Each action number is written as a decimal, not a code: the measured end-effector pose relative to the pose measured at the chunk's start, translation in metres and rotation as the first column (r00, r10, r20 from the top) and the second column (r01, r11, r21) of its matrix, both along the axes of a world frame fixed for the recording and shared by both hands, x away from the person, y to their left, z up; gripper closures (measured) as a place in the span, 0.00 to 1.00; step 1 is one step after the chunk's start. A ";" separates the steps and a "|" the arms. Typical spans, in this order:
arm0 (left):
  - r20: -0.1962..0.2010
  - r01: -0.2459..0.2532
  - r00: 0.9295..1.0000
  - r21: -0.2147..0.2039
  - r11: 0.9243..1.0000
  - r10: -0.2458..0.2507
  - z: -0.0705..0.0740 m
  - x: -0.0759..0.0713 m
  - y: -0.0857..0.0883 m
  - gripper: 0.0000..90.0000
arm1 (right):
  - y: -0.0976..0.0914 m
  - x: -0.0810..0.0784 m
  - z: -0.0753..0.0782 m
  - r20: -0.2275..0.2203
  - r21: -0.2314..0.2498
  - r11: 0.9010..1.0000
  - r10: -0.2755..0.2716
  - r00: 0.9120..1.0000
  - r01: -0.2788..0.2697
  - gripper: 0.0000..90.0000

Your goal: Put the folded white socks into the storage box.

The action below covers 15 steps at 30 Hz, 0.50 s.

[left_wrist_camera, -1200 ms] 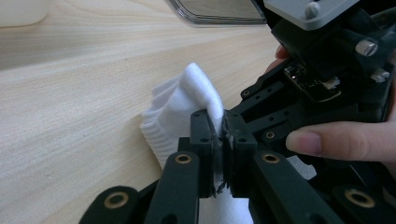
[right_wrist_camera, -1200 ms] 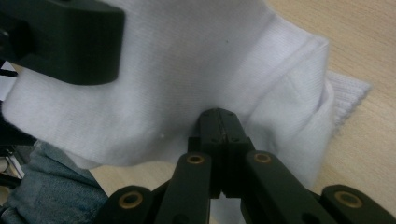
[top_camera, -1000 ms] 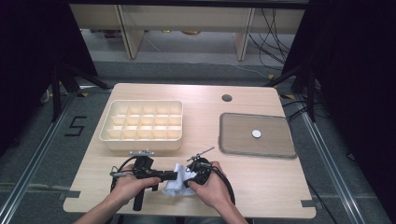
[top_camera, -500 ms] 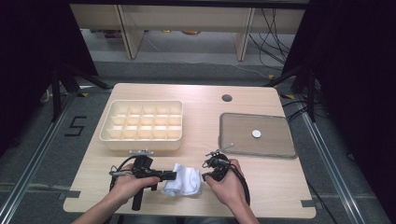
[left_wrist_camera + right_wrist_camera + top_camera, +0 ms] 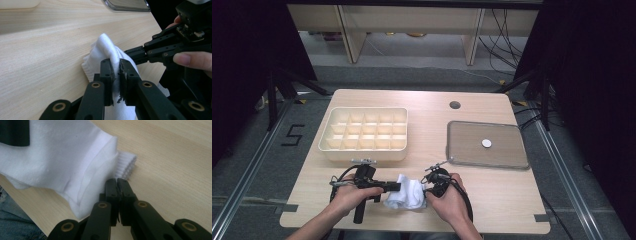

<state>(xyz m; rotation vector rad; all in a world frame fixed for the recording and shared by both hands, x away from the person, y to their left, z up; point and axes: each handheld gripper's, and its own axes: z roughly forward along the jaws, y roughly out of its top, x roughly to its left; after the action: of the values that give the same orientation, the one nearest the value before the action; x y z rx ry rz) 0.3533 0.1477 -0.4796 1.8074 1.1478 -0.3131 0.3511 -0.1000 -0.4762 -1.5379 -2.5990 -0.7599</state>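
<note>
**Right gripper drawn back from the cloth; left gripper clamped on a fold**

Since the earlier frames, the right gripper [image 5: 428, 186] has shifted from directly over the white ribbed knit cloth [image 5: 406, 196] to that cloth's right edge. The left gripper [image 5: 398, 186] has kept its place at the left edge.

**Cloth position.** The white cloth lies bunched on the pale wooden table [image 5: 492, 195], near the front edge, between the two grippers. It sits well in front of the cream plastic tray with a grid of compartments [image 5: 364, 134].

**Left gripper.** In the left gripper view, the black jaws pinch a raised fold of the cloth [image 5: 105, 50] between the pads. A narrow strip of fabric fills the gap. The jaws have just been easing open slightly, yet the fold remains pressed between them.

**Right gripper.** In the right gripper view, the jaws stand fully closed, pad against pad, with nothing between them. The tips lie just beside the cloth's ribbed cuff [image 5: 126, 165]; whether they touch it cannot be determined.

**Obscured areas.**
- High view: both hands cover the gripper bodies, and the jaw tips are too small to read.
- Right gripper view: a dark shape at the upper left corner is cut off and unidentifiable.
- Farther right, a grey rectangular lid-like tray [image 5: 488, 145] bears a small white disc [image 5: 486, 143] of unclear kind.
</note>
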 end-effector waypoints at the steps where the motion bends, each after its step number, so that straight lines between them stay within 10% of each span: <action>1: 0.003 -0.005 1.000 0.004 1.000 0.005 0.000 0.000 -0.001 0.90 | 0.001 0.000 0.000 -0.006 -0.003 1.000 -0.007 1.000 0.007 0.98; 5: 0.001 0.002 1.000 0.010 1.000 -0.002 0.000 0.001 0.001 0.91 | 0.000 0.002 0.000 -0.012 -0.031 0.999 -0.014 1.000 0.013 0.97; 11: 0.001 -0.005 1.000 0.016 1.000 0.005 -0.001 0.000 0.003 0.91 | 0.002 -0.004 0.032 0.095 0.086 0.996 -0.014 0.995 0.006 1.00; 15: 0.004 -0.002 1.000 0.020 1.000 0.002 0.000 0.000 0.003 0.91 | 0.022 -0.004 0.021 0.013 0.126 0.989 0.071 0.997 -0.072 1.00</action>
<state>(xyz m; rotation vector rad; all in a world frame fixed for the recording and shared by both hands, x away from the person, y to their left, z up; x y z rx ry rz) 0.3531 0.1511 -0.4793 1.8233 1.1536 -0.2979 0.3474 -0.0782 -0.4554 -1.4035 -2.5410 -0.9068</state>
